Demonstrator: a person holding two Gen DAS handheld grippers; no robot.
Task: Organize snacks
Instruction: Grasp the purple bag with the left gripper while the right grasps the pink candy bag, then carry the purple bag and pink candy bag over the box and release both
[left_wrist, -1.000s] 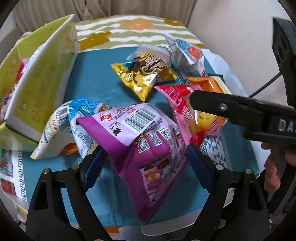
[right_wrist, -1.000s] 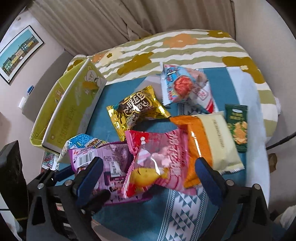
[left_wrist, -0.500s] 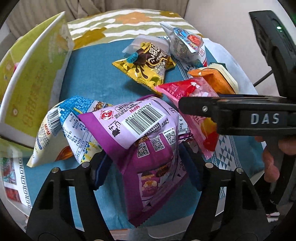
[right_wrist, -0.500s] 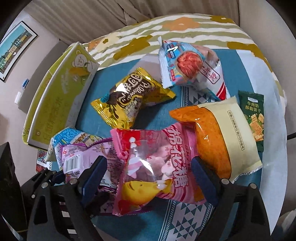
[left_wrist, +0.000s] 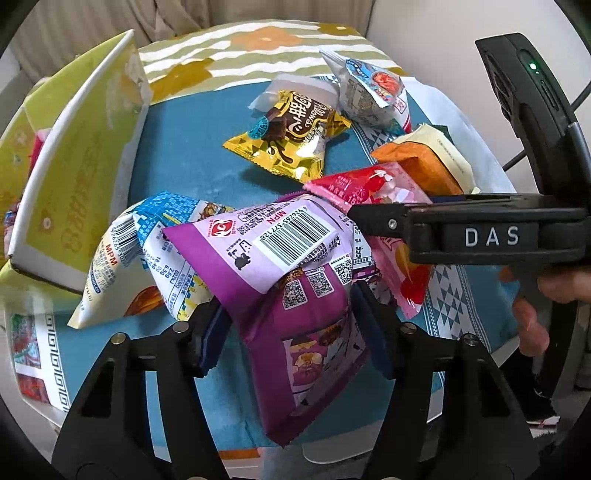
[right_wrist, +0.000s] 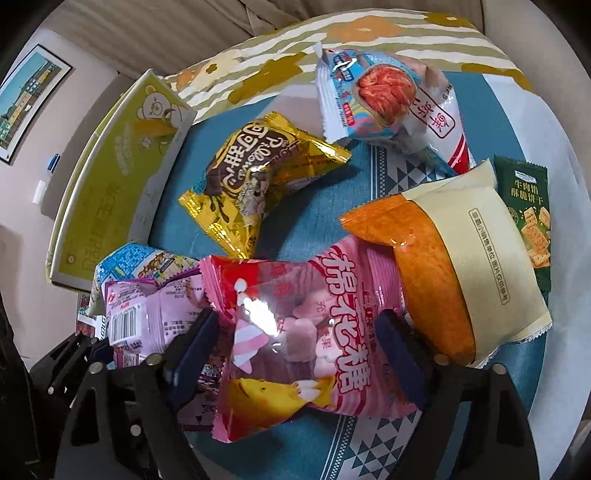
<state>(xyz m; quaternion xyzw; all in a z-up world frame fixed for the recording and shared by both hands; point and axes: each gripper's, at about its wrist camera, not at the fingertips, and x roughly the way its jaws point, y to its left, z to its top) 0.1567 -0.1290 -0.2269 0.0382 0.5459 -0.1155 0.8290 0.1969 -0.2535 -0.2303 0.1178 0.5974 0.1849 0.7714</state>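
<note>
My left gripper (left_wrist: 288, 332) is shut on a purple snack bag (left_wrist: 291, 288), which bulges and crumples between the fingers; the bag also shows in the right wrist view (right_wrist: 147, 314). My right gripper (right_wrist: 295, 354) has a finger on each side of a pink marshmallow bag (right_wrist: 306, 339), touching or nearly touching it; the pink bag (left_wrist: 384, 221) lies partly under the right gripper body in the left wrist view. A blue-and-white bag (left_wrist: 147, 251) lies left of the purple one.
A gold chocolate bag (right_wrist: 258, 177), a white-blue bag (right_wrist: 384, 96), an orange-cream bag (right_wrist: 443, 266) and a green cracker packet (right_wrist: 528, 214) lie on the blue cloth (right_wrist: 306, 221). A yellow-green box (right_wrist: 122, 177) stands at the left.
Both grippers moved forward and lower over their bags. The left fingers closed tighter on the purple bag. The right fingers closed in around the pink bag.
</note>
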